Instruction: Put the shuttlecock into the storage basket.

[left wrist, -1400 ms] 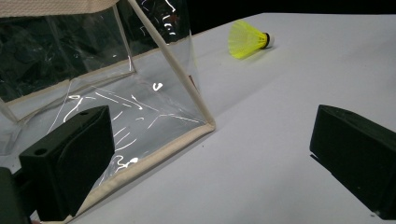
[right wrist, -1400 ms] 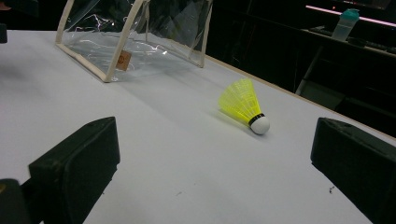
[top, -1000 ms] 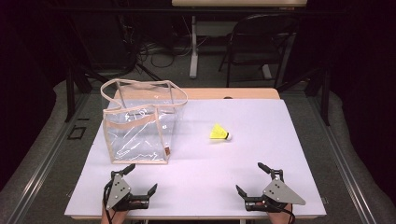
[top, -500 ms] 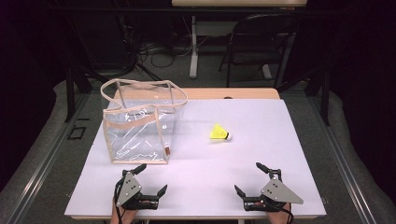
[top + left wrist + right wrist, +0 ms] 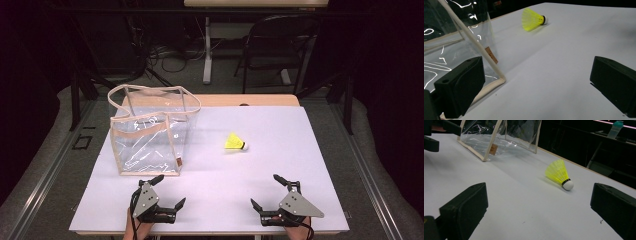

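Yellow shuttlecock (image 5: 235,142) untouched | my right tool (image 5: 274,194) and left tool (image 5: 167,191) wide, empty | next: reach, pinch, bag (image 5: 150,135).

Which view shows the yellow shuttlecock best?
The right gripper view: the shuttlecock lies close, with skirt, black band and white cork distinct. The left gripper view shows it farther off, cork pointing right. The high view shows it small, right of the clear bag.

One yellow shuttlecock (image 5: 235,143), one clear plastic tote bag (image 5: 150,135) at far left, two handheld grippers, left (image 5: 169,191) and right (image 5: 266,191), one white table (image 5: 280,150), one folding chair (image 5: 280,45) beyond.
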A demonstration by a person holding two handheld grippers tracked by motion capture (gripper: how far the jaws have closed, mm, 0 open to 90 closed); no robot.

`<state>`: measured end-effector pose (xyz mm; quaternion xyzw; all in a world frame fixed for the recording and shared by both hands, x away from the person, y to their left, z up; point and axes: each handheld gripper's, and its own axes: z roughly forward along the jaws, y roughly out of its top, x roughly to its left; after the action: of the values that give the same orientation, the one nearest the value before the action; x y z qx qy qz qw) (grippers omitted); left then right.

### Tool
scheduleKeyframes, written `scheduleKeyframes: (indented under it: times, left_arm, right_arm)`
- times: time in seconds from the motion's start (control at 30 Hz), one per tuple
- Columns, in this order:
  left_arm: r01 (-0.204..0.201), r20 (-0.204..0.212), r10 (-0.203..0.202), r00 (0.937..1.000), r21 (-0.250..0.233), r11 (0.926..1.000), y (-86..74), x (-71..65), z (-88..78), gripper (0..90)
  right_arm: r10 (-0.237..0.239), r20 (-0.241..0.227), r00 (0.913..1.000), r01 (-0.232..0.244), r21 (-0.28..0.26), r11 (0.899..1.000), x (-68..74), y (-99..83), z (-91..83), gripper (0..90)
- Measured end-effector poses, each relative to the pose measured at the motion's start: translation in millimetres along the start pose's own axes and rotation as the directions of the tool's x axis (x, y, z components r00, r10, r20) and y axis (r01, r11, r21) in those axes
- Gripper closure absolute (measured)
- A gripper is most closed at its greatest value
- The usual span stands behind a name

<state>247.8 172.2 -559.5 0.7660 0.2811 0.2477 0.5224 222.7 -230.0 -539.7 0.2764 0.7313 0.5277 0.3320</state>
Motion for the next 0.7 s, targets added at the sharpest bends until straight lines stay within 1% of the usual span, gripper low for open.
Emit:
scheduleKeyframes:
  times: [0.1, 0.17, 0.3, 0.4, 0.5, 0.7]
  left_arm:
    - [-0.007, 0.014, 0.007, 0.9999, 0.008, 0.9999, 1.7, -2.6, 6.6, 0.0]
    - [-0.008, 0.018, 0.008, 0.9998, 0.009, 0.9999, 2.1, -2.9, 8.1, 0.0]
    - [-0.006, 0.038, 0.005, 0.9993, 0.013, 0.9999, 4.2, -4.5, 15.6, 0.0]
    - [-0.007, 0.046, 0.006, 0.9989, 0.016, 0.9998, 5.1, -4.6, 17.7, 0.0]
    - [0.001, 0.057, -0.001, 0.9984, 0.013, 0.9999, 7.2, -4.4, 22.9, 0.0]
    - [0.002, 0.066, -0.002, 0.9978, 0.009, 1.0000, 9.3, -4.6, 26.9, 0.0]
  right_arm:
    - [-0.004, -0.003, 1.0000, 0.004, 0.002, 1.000, 0.9, 0.4, -0.1, 0.9]
    - [-0.003, -0.004, 1.0000, 0.003, 0.002, 1.000, 0.8, 0.1, 0.6, 0.9]
    - [-0.001, -0.005, 1.0000, 0.001, 0.006, 1.000, 0.2, -0.6, 1.4, 0.9]
    - [-0.001, -0.004, 1.0000, 0.001, 0.007, 1.000, 0.5, -0.3, 0.9, 0.9]
    - [-0.003, -0.005, 1.0000, 0.003, 0.009, 1.000, 0.8, -0.3, 1.6, 0.9]
    - [-0.001, -0.006, 1.0000, 0.001, 0.012, 1.000, 0.8, -0.5, 1.5, 0.9]
